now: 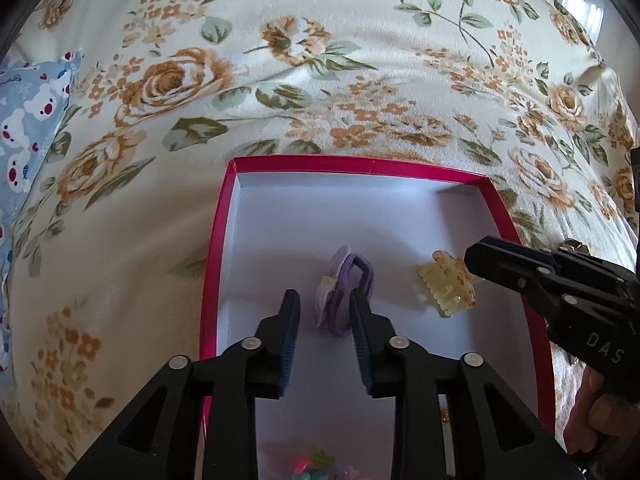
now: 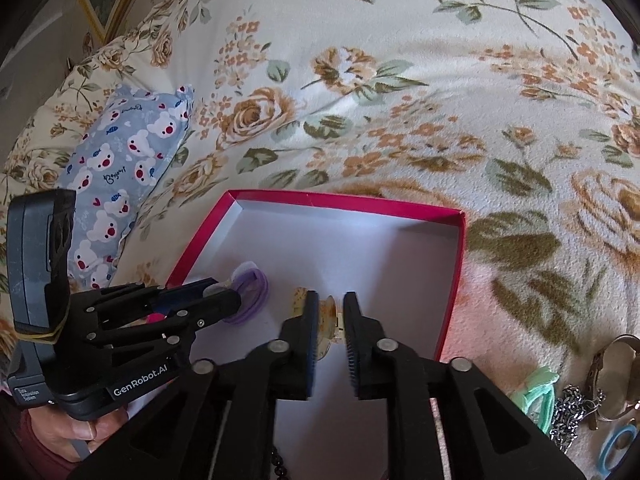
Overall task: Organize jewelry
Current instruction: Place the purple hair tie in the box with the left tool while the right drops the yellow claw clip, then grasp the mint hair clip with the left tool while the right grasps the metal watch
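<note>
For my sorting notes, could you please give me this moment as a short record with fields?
surface: floral blanket
container: red-rimmed box, white inside
in box: purple hair ties; yellow claw clip
left tool: open, astride the hair ties
right tool: open, around the clip
outside box: green hair tie, silver chain
</note>
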